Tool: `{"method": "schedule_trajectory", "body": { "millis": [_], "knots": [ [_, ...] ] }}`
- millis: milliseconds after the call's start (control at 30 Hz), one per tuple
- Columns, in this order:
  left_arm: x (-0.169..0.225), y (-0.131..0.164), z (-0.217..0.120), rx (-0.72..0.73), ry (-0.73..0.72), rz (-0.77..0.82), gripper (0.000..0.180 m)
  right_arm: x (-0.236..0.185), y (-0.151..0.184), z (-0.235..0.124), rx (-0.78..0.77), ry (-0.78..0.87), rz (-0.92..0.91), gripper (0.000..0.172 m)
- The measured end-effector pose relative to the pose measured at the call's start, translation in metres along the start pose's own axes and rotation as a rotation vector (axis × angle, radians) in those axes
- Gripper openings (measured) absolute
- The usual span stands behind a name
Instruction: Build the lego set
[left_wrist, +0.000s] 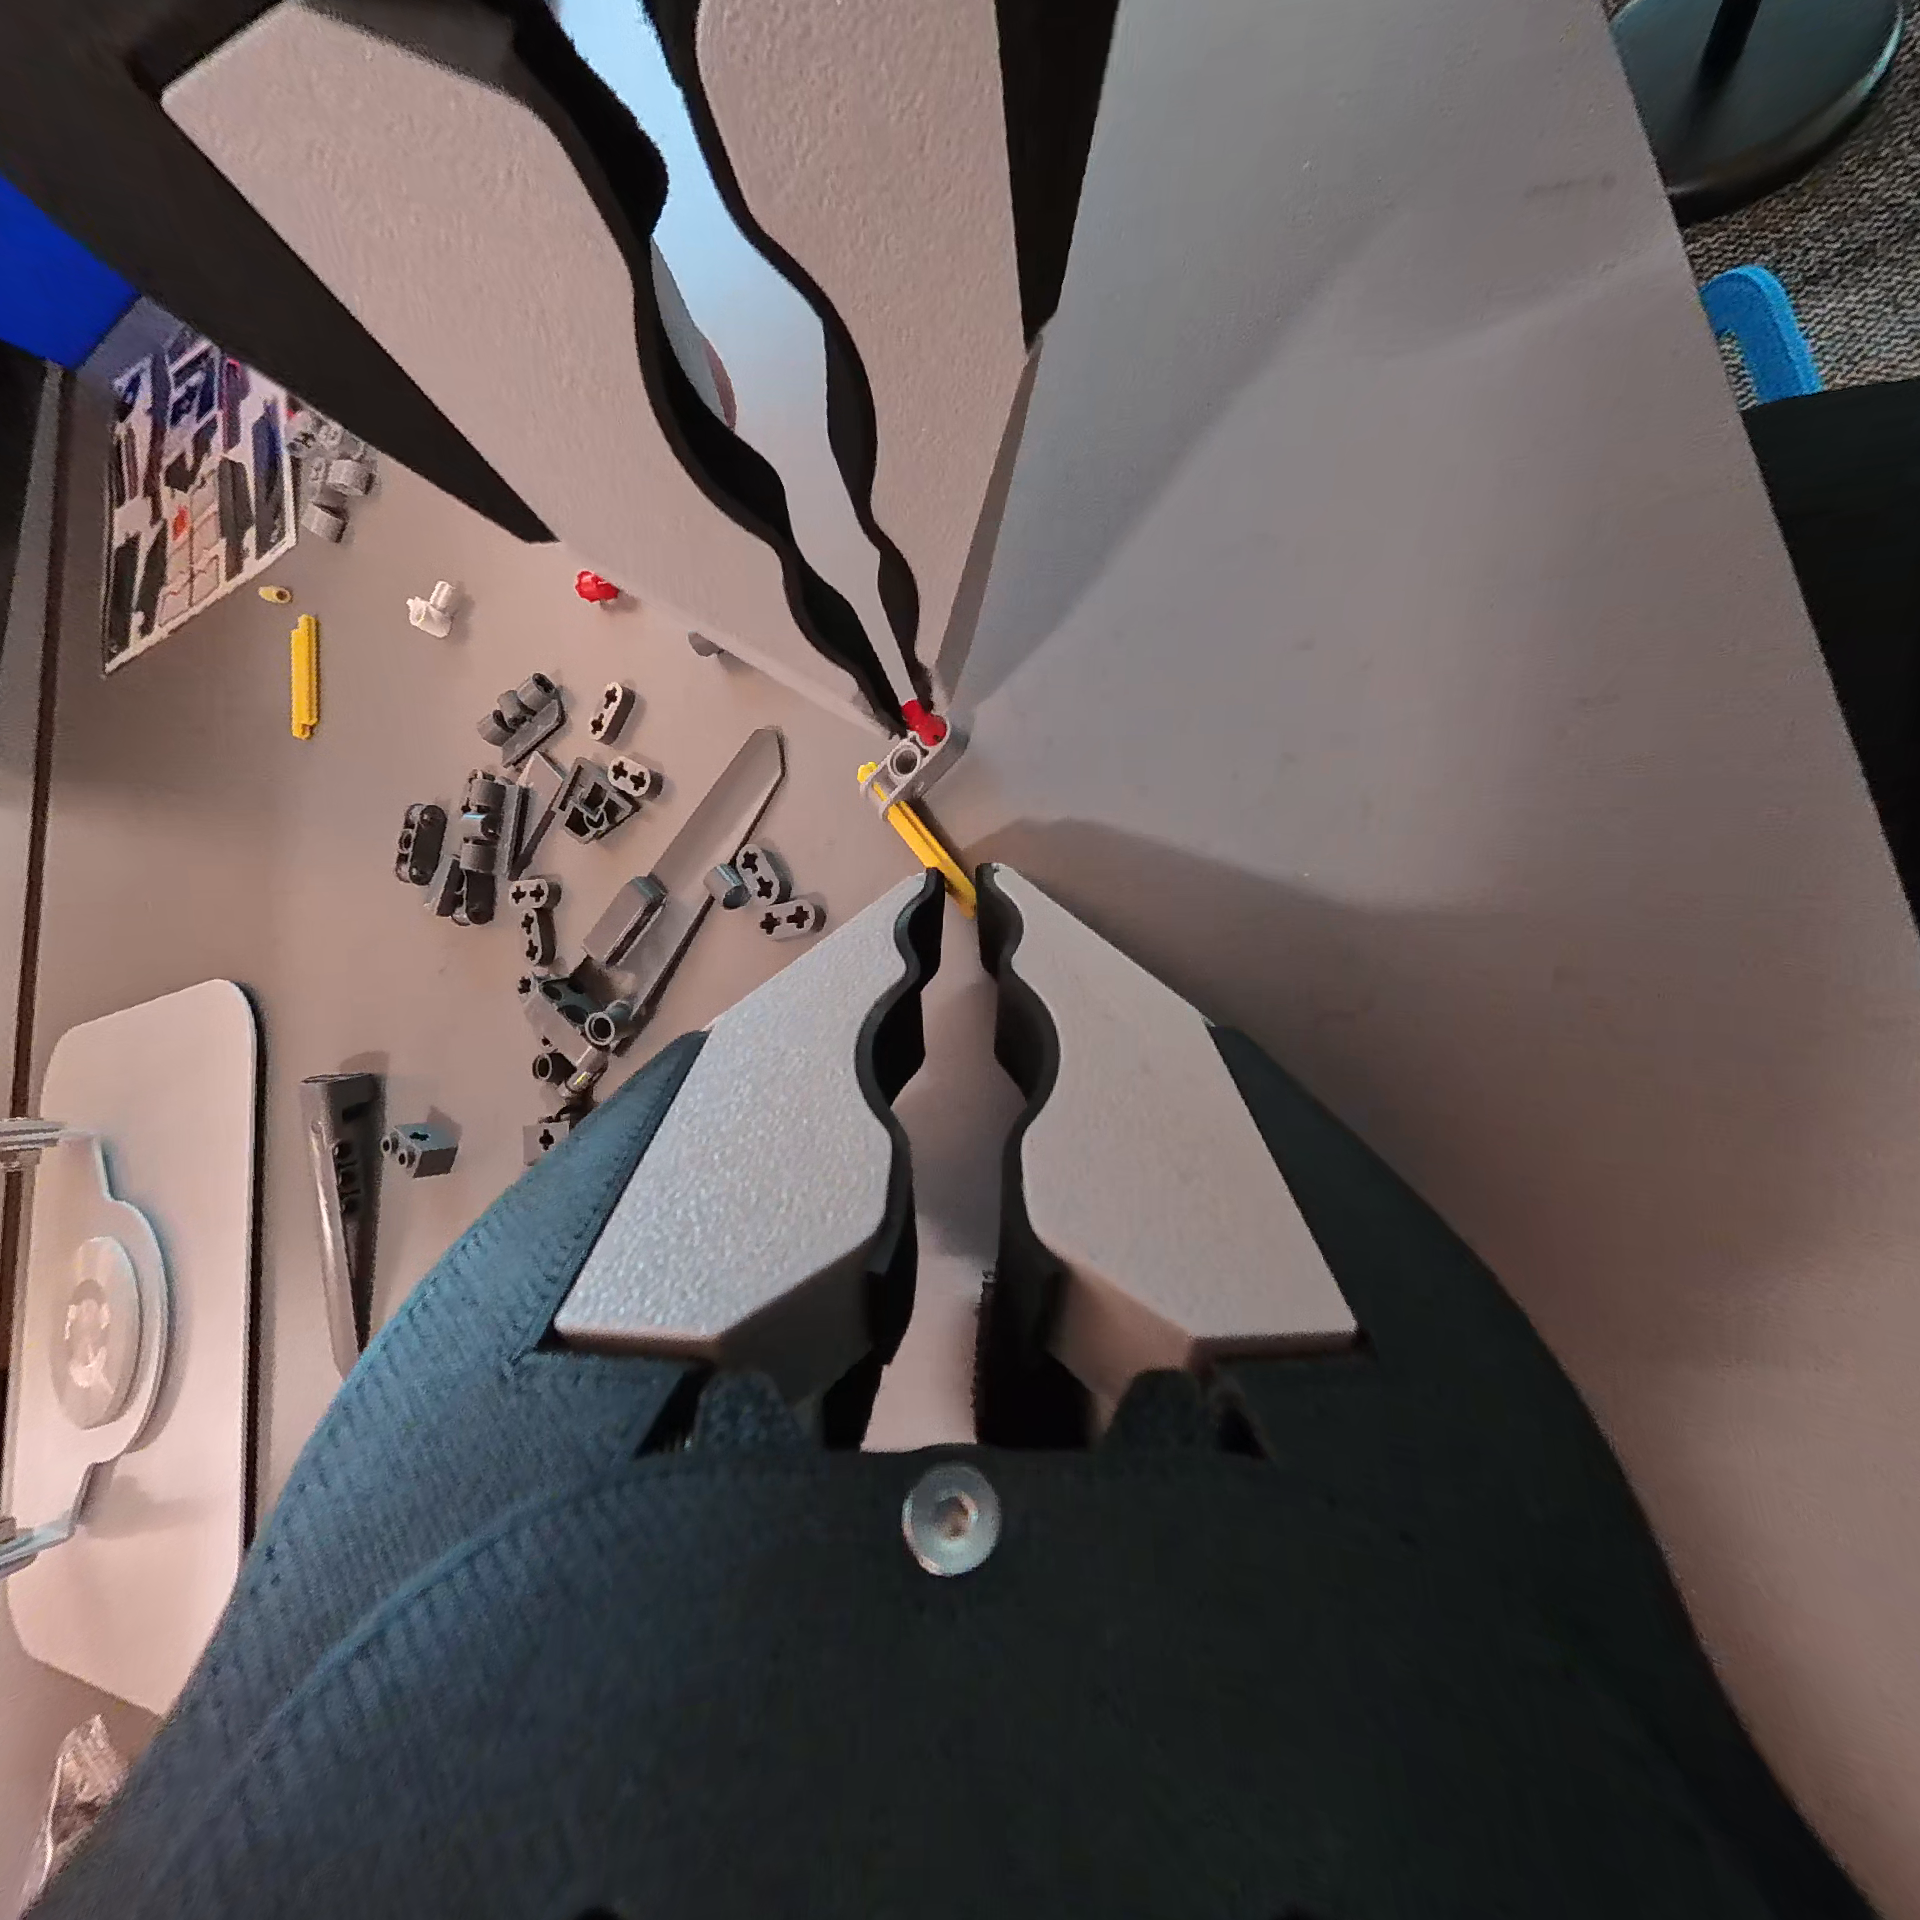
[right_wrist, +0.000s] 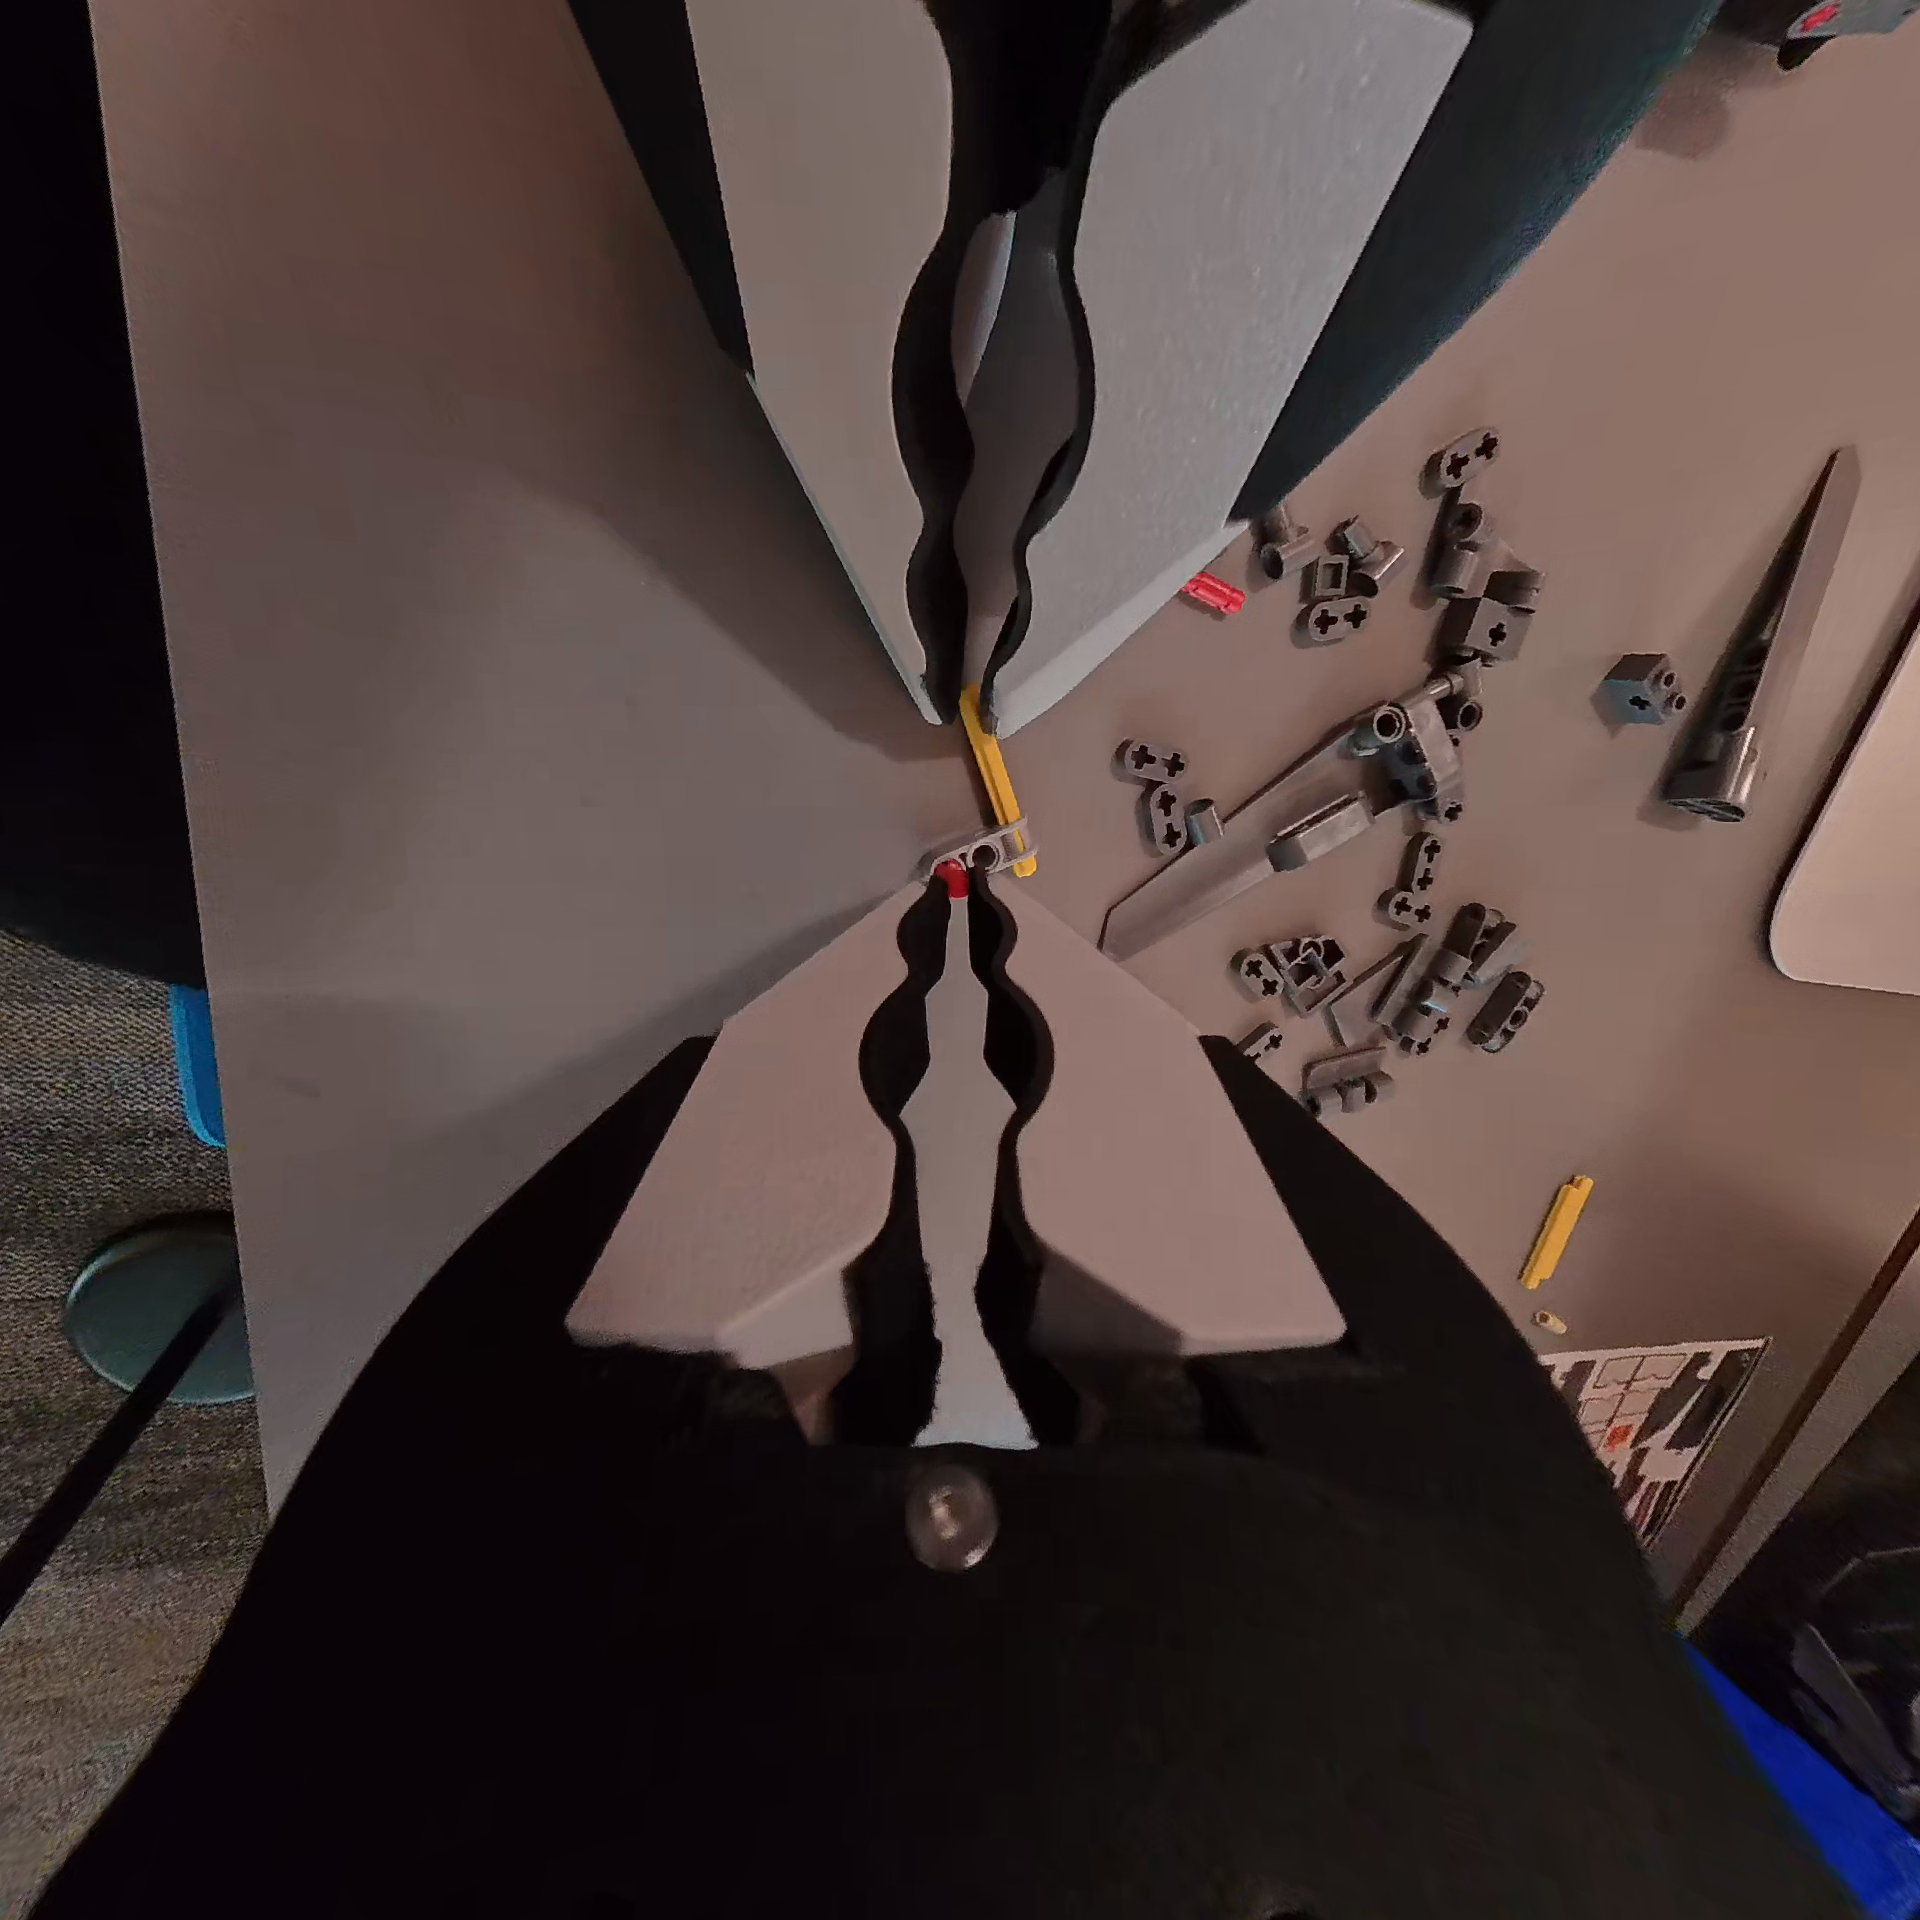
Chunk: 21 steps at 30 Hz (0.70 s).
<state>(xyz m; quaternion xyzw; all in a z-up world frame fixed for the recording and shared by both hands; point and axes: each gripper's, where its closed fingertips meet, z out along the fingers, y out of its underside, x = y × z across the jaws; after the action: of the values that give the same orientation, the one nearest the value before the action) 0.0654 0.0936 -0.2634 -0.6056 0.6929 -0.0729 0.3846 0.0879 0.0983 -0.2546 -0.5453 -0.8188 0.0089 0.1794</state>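
From my left claw, the two wavy black-lined tips are nearly together, pinching the near end of a thin yellow rod. The rod runs straight ahead into a small light-grey connector block with a round hole. Just beyond that block my right claw comes in from the far side, its tips nipped on a small red peg seated in the block. Off to the left of my tips lies a scatter of dark grey plastic pieces, among them a long flat blade-shaped panel. Farther out lie a second yellow rod, a white piece and a printed sheet on the smooth grey table.

From my right claw, the tips are closed tight on the red peg, which sits in the grey block. The yellow rod passes through the block and runs ahead to my left claw, clamped on its far end. To the right of my tips sprawl the same grey pieces, a dark tapered spike and the spare yellow rod.
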Motion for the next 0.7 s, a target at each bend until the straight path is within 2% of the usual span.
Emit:
{"method": "schedule_trajectory", "body": {
  "millis": [700],
  "knots": [
    [-0.0004, 0.0001, 0.0003, 0.014, 0.013, 0.006, 0.004, -0.002, 0.0001, 0.0041, 0.026, -0.065, 0.032, 0.0]
  ]
}}
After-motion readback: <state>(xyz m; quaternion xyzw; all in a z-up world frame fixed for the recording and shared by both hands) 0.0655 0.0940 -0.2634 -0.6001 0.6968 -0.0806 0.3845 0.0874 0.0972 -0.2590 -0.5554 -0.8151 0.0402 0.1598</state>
